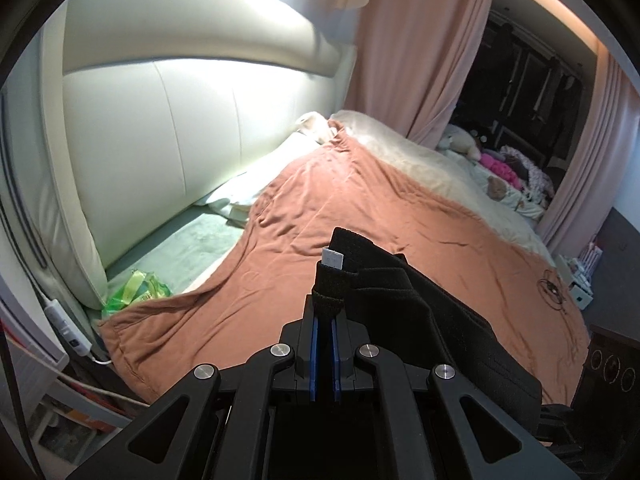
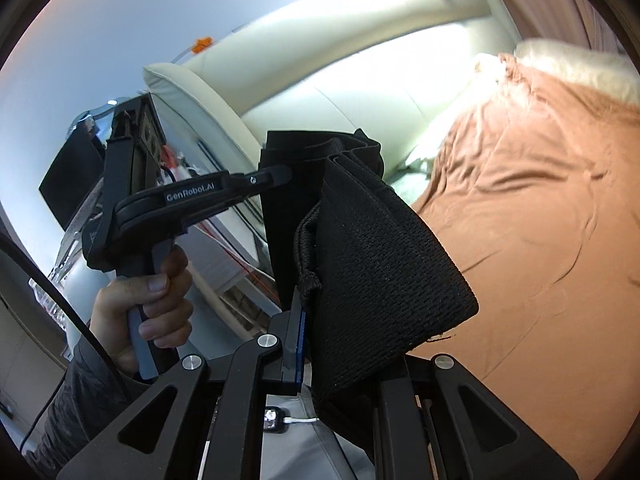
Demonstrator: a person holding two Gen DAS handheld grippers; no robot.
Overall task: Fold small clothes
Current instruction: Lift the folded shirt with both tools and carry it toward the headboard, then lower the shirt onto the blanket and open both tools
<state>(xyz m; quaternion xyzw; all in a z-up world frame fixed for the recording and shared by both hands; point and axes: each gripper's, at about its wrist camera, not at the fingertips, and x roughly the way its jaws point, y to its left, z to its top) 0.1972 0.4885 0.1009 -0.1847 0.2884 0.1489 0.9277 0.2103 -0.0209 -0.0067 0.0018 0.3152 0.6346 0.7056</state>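
gripping black garment (image 1: 404, 280) over orange bedspread (image 1: 280, 240), both tongs clamped

Garment (image 1: 404, 292) above blanket (image 1: 280, 240) on bed; headboard (image 1: 180, 120) left, curtain (image 1: 408, 40) behind.

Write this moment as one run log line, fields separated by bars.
left gripper: shut on black garment | right gripper: shut on black garment | garment above orange blanket

The black garment (image 2: 384, 264) hides my right fingertips, and the toys (image 1: 496, 160) across the bed are too small to identify.
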